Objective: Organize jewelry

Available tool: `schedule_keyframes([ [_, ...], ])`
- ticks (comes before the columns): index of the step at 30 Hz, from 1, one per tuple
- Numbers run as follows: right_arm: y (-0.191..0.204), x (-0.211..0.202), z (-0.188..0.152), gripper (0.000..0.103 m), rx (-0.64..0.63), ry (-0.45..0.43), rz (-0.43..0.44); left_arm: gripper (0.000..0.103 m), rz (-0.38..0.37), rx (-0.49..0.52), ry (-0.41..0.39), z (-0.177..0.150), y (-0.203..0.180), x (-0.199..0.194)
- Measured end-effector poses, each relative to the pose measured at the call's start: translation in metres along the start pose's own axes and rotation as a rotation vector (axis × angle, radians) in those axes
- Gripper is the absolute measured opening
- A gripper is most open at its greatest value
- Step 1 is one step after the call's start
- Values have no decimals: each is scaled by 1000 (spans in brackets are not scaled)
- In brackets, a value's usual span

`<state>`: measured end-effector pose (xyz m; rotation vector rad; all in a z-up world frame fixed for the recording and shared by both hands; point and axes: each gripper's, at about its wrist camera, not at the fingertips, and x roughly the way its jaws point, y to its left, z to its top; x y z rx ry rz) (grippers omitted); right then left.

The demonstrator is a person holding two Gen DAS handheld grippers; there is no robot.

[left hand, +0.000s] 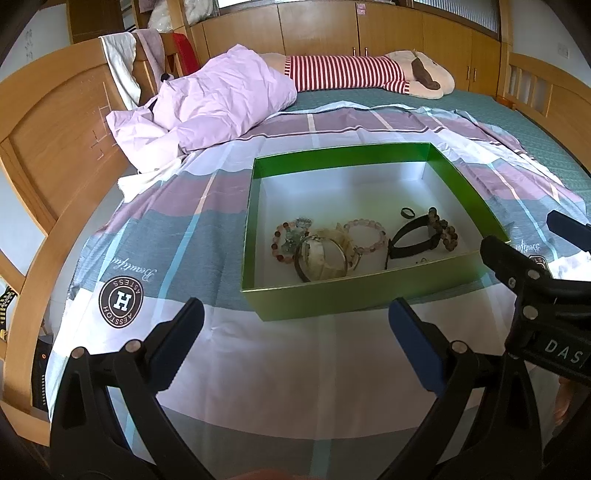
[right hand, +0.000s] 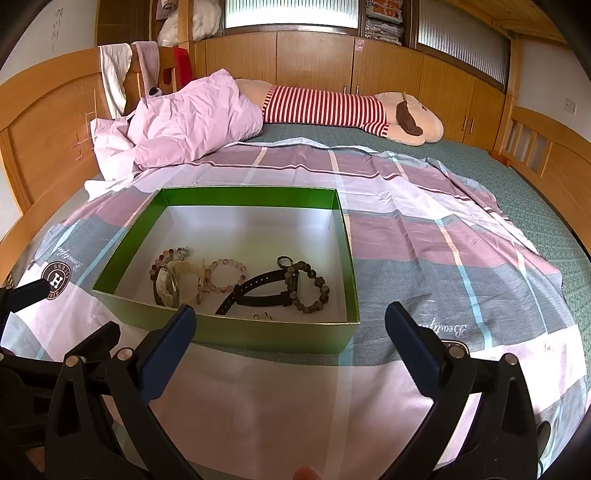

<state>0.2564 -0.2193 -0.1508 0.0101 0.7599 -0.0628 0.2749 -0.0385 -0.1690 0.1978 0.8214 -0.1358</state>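
Both views are bright with soft, even daylight from the windows [right hand: 291, 14] at the far wall, which are blown out to white. The pale floor of the green box [right hand: 225, 325] carries a mild glare. Shadows are faint. Strong fisheye distortion bends the bed frame [left hand: 55, 147] and darkens the corners. Focus is sharp centrally, slightly softer toward the edges.

Bed [right hand: 480, 162] — sheet [right hand: 424, 240], box [right hand: 258, 332]
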Motion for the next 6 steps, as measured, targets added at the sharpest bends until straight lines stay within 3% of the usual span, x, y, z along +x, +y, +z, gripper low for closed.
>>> schedule_keyframes([
  [6,-8,2,-12,100,-1,29,-4,99,3,12,18,-4,1,3],
])
